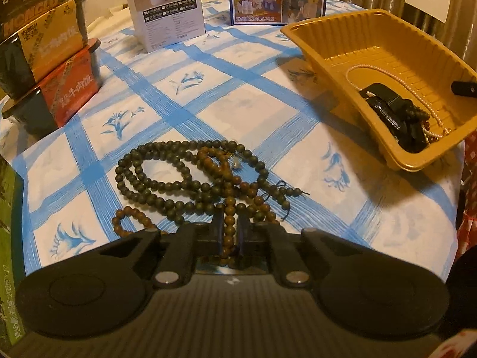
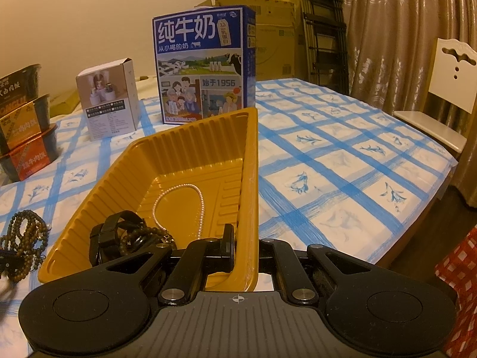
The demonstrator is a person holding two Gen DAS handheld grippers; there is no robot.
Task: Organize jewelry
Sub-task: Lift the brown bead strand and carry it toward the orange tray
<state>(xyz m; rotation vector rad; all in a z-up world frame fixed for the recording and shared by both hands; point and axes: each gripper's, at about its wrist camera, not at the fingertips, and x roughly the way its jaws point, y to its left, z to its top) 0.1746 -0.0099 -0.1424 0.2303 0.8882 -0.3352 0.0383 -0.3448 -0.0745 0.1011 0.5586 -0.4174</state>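
Two tangled bead necklaces lie on the blue-checked tablecloth: a dark green one (image 1: 155, 176) and a brown one (image 1: 220, 164). My left gripper (image 1: 230, 232) is shut on a strand of the brown necklace, which runs between its fingers. To the right stands a yellow plastic tray (image 1: 328, 38) holding a pearl necklace (image 1: 387, 73), a black strap (image 1: 387, 104) and dark beads. In the right wrist view my right gripper (image 2: 243, 247) is shut on the tray's (image 2: 184, 149) right wall, one finger (image 2: 228, 247) inside it and the other hidden behind the wall. The pearl necklace (image 2: 200, 205) and black strap (image 2: 107, 235) lie just ahead.
A blue milk carton box (image 2: 205, 68) and a small white box (image 2: 110, 101) stand at the back of the table. Stacked food bowls (image 1: 44, 59) sit at the far left. The table edge (image 2: 417, 203) drops off at the right, with a white chair (image 2: 447, 89) beyond.
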